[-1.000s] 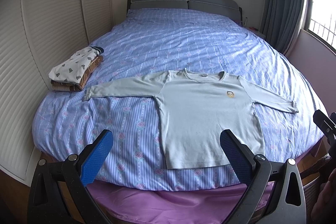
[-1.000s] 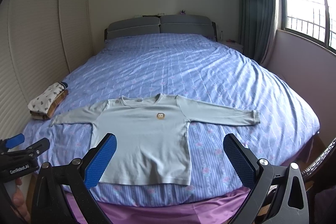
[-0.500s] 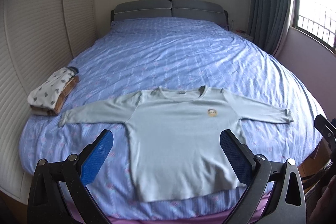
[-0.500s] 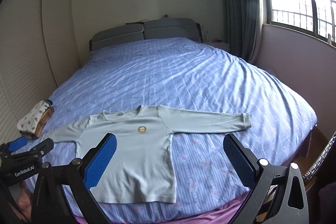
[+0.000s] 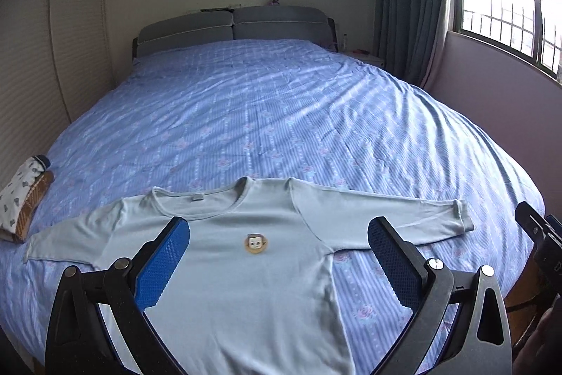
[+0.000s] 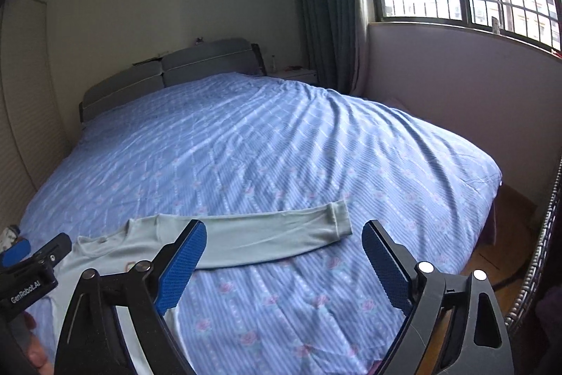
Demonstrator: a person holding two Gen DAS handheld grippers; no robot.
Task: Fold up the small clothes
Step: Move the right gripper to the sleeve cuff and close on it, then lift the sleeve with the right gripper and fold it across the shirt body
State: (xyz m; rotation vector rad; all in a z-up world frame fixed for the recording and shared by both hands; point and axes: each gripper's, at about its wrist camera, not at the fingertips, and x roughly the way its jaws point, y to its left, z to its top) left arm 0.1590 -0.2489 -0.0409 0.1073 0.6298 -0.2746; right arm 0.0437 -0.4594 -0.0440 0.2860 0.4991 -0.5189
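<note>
Both grippers are coming in closer over the bed (image 5: 281, 115) than a second ago, and the pale blue long-sleeved shirt (image 5: 246, 269) is filling more of each view. We are finding the shirt lying flat, face up, near the foot of the blue striped cover, sleeves spread to either side. We are recording the left gripper (image 5: 279, 264) with its jaws standing wide apart, hovering above the chest of the shirt, the small round badge (image 5: 255, 243) lying between the blue pads, nothing clamped. We are recording the right gripper (image 6: 284, 264) with jaws just closing somewhat yet apart, above the right sleeve (image 6: 274, 236), whose cuff is lying between the pads and untouched. We are noting a folded stack of clothes (image 5: 23, 199) sitting at the left edge of the bed, well apart from the shirt.
</note>
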